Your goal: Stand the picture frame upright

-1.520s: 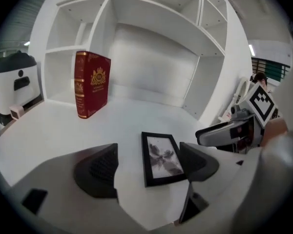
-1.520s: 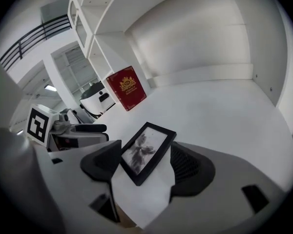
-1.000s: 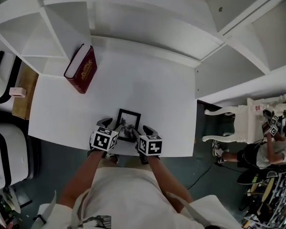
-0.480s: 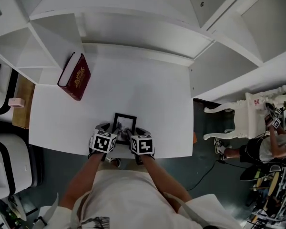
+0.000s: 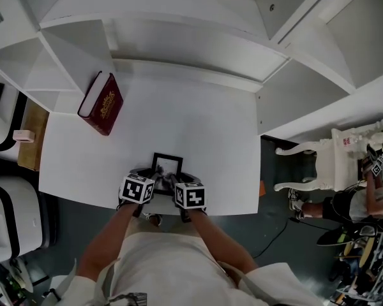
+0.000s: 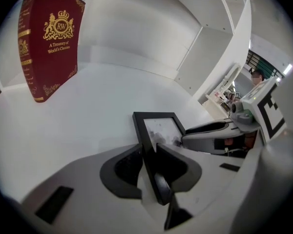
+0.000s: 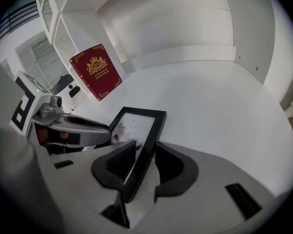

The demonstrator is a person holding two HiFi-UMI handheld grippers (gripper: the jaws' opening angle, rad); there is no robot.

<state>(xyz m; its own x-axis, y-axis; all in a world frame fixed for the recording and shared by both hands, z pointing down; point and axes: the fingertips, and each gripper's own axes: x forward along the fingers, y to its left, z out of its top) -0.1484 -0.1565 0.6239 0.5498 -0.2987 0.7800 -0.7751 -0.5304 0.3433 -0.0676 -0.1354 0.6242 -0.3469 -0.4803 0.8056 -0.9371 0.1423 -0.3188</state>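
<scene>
The red book point(image 6: 49, 38) stands well ahead and to the left of your left claw, clear of the work. Your left gripper point(image 6: 149, 161) is closing, its pads against the left rail of the picture frame point(image 6: 158, 129), which lies on the white desk point(image 5: 179, 107) between the two claws. Your right gripper point(image 7: 142, 162) is closing round the right rail, a sliver of gap showing at its inner pad. You're at the grasp, I judge, with the frame not yet stood up. Next you need an even pinch on both rails, then tip the far edge up. The head view shows both claws flanking the frame at the desk's near edge, but the marker cubes point(image 5: 137, 189) cover the jaws. Only the gripper views show the rails between the pads.
</scene>
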